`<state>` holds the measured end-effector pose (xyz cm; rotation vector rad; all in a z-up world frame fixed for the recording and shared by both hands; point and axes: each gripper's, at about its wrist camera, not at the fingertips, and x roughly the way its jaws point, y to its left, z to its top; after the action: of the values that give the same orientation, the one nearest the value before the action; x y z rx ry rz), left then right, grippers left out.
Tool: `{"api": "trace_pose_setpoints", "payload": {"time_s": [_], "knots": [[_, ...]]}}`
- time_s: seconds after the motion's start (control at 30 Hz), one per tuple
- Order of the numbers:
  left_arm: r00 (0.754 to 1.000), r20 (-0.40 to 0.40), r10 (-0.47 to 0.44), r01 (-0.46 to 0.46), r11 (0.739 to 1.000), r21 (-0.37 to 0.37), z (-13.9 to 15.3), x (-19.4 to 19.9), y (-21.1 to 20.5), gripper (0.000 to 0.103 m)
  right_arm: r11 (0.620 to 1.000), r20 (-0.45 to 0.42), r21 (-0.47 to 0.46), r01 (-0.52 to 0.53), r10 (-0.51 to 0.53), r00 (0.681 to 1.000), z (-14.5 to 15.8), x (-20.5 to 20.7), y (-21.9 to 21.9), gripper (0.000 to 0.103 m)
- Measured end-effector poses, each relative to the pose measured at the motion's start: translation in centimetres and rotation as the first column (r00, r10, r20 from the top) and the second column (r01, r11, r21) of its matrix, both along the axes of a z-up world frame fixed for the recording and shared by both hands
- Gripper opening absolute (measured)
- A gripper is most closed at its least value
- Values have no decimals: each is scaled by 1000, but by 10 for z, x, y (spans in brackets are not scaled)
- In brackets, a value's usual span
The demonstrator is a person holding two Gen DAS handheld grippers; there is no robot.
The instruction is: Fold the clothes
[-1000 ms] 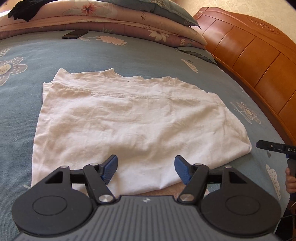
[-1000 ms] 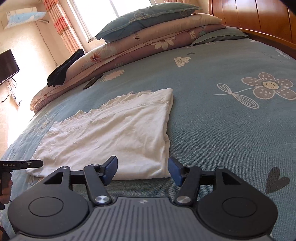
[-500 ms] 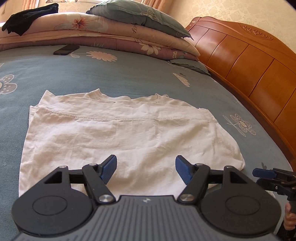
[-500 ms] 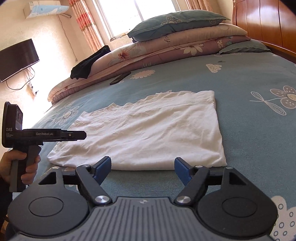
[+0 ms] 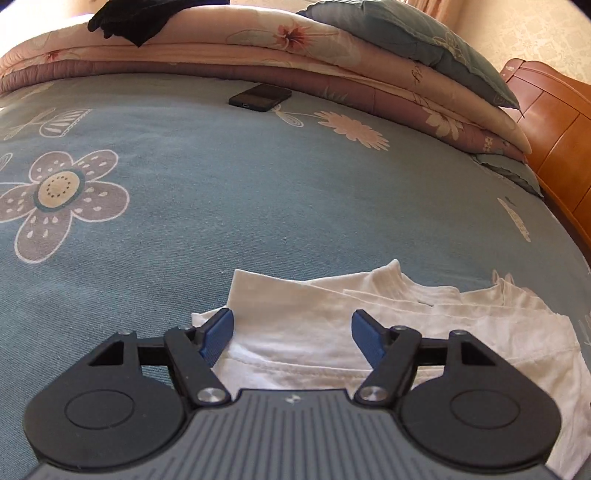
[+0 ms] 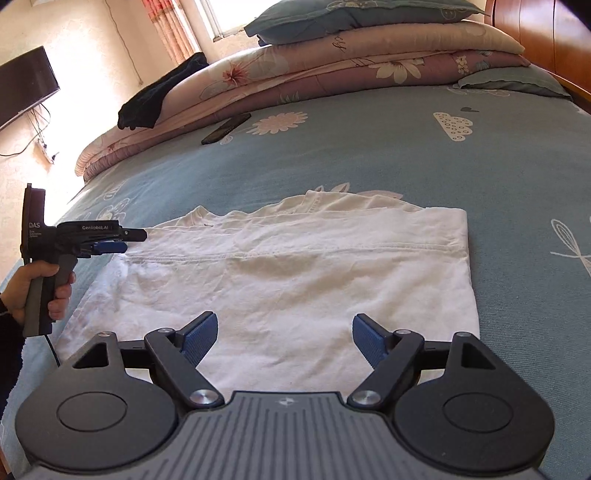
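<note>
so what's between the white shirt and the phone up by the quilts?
Nothing: only bare blue flowered bedsheet lies between the white shirt and the phone. Clearest in the right wrist view; the left wrist view agrees.

A white garment (image 6: 295, 273) is seen on a blue bedspread (image 6: 369, 158) printed with pale flowers; blue pads (image 6: 197, 338) are borne by black grippers.

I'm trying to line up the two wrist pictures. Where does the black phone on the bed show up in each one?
Left wrist view: the phone lies top centre, at the foot of the stacked quilts.
Right wrist view: the phone lies upper left of centre, beyond the white shirt.
Shared landmark: the black garment draped on the quilts.
</note>
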<state>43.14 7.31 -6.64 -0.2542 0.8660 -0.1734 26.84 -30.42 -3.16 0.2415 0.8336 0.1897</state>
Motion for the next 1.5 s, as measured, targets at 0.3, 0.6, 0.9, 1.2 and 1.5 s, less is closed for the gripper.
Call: {"api": "trace_pose_setpoints", "payload": {"time_s": [0.3, 0.6, 0.9, 1.2, 1.5], "knots": [[974, -223, -41, 8, 990, -144, 59, -12, -11, 71, 962, -172, -273, -12, -37, 984, 106, 26, 57, 91], [945, -279, -172, 138, 981, -140, 95, -41, -28, 79, 929, -153, -349, 125, -188, 970, 126, 29, 82, 103], [952, -304, -36, 24, 999, -43, 68, -41, -49, 79, 943, -242, -285, 174, -246, 939, 45, 47, 32, 103], [991, -129, 34, -28, 999, 43, 18, -56, -80, 79, 944, -48, -240, 226, -244, 969, -9, 60, 5, 101], [999, -32, -14, 18, 992, 122, 2, -51, -87, 79, 944, -27, -201, 262, -273, 962, -37, 89, -1, 101]]}}
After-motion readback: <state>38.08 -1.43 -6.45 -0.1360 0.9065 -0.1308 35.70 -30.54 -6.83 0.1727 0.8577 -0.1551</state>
